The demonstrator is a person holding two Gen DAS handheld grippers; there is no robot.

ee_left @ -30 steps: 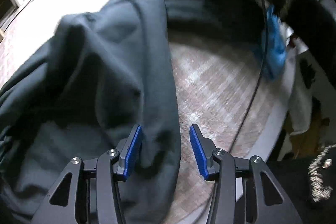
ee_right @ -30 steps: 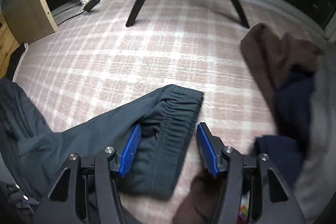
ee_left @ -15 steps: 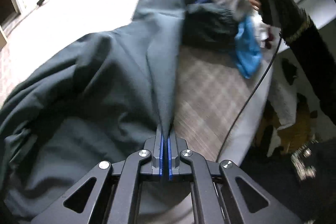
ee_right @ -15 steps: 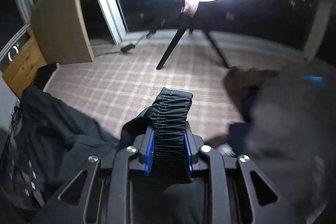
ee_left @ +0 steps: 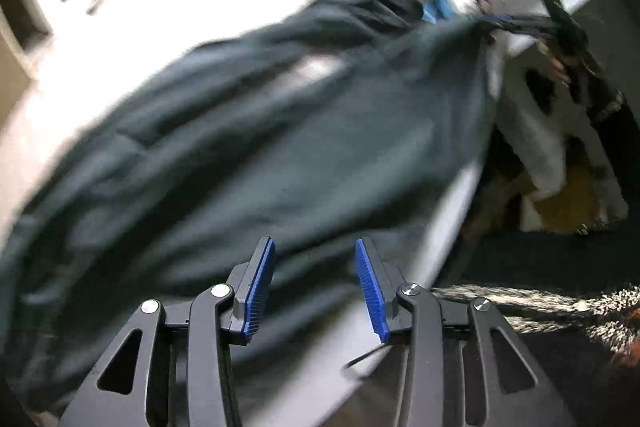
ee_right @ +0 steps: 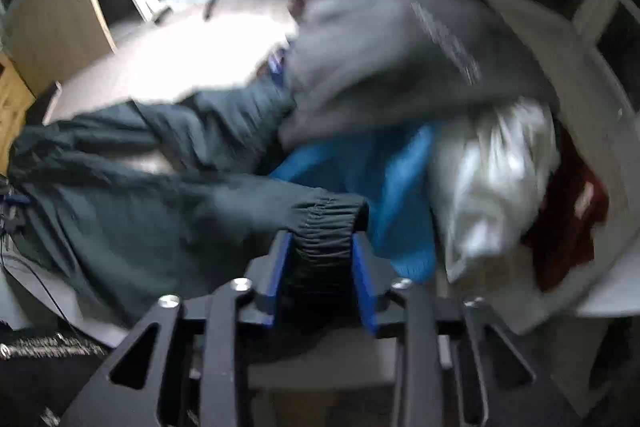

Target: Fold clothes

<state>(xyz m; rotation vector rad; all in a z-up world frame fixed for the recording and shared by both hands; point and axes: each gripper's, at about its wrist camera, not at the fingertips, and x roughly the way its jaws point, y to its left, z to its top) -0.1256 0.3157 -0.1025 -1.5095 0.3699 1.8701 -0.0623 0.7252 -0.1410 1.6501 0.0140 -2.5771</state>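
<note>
The left tongs stand wide apart with nothing between the blue pads; the dark grey garment lies spread across the plaid-covered surface just ahead of and beneath them, though the blur hides whether cloth and pads touch. The right tongs are closed on the garment's ribbed elastic cuff, which bunches up between the pads; from there the dark grey garment stretches away to the left. Beside the cuff lies a heap of other clothes: a blue piece just to its right, a white piece farther right, a dark red one at the edge, and a light grey one on top behind. Both views are blurred.
</note>
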